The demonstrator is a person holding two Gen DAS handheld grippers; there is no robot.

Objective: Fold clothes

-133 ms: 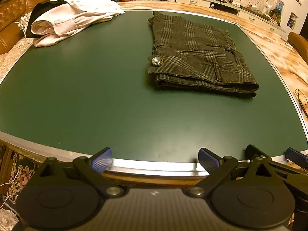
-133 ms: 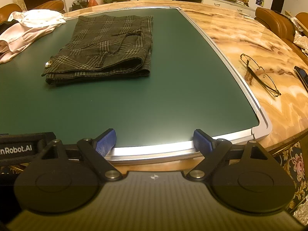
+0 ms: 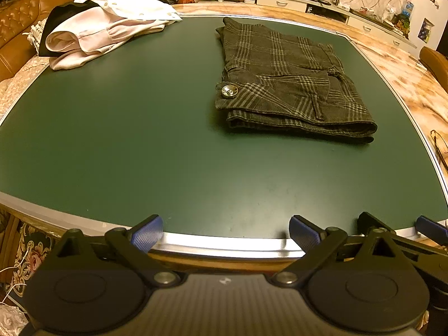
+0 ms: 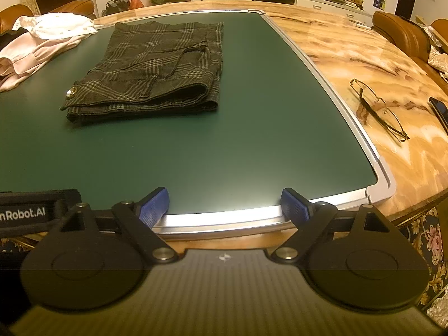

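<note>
Dark plaid shorts lie folded flat on the green mat, with a metal button at the near left corner. They also show in the right wrist view. A heap of pink and white clothes lies at the mat's far left, also seen in the right wrist view. My left gripper is open and empty at the mat's near edge. My right gripper is open and empty at the near edge, to the right of the left one. Both are well short of the shorts.
The mat has a silver frame and lies on a marble-pattern table. Glasses and a phone lie on the table right of the mat. Brown chairs stand around. The right gripper's fingers show at the left view's right edge.
</note>
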